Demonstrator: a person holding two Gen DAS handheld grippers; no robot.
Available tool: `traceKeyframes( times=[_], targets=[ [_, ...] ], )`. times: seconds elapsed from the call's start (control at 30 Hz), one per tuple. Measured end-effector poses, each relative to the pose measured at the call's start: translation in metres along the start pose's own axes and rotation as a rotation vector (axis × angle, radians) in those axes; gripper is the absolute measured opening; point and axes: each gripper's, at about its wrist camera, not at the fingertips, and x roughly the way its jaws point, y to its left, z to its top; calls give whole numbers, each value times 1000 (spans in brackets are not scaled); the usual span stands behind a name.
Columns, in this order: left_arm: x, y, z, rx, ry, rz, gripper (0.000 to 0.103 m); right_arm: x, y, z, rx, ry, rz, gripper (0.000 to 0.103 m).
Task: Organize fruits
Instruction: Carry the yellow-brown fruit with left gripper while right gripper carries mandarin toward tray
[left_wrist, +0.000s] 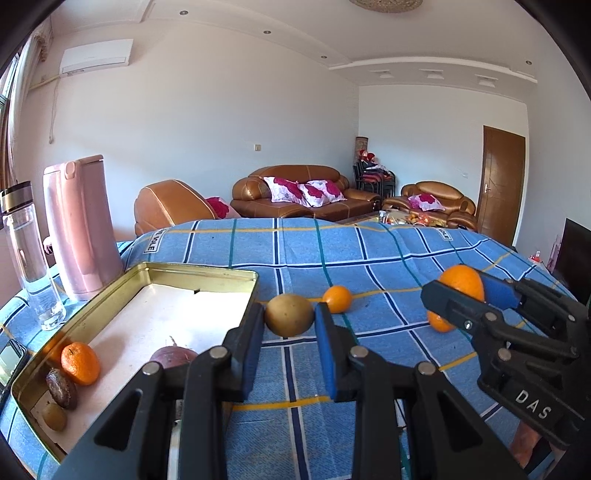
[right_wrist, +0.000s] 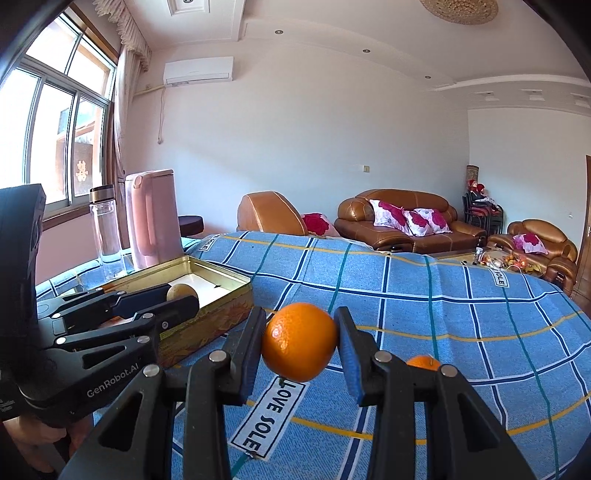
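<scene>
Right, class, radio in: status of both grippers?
Left gripper shut on yellow-green fruit. Right gripper shut on orange. Tin unobstructed.

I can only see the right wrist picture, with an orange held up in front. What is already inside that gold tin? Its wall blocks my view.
Observer: The left wrist view looks down into the tin. A mandarin sits at its near end.
Operator: Is that the only one?
Observer: No. A dark wrinkled fruit lies right beside the mandarin.
Operator: Is there anything else in there?
Observer: Yes, there's a purple-red fruit. It is partly hidden behind the left gripper, which holds a yellow-brown fruit.
</scene>
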Motion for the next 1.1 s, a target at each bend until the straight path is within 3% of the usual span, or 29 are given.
traceKeyframes(
  times=[1.1],
  targets=[
    [-33, 72, 3, -71, -21, 102, 29, 16, 74, 24, -44, -14, 137, 40]
  ],
)
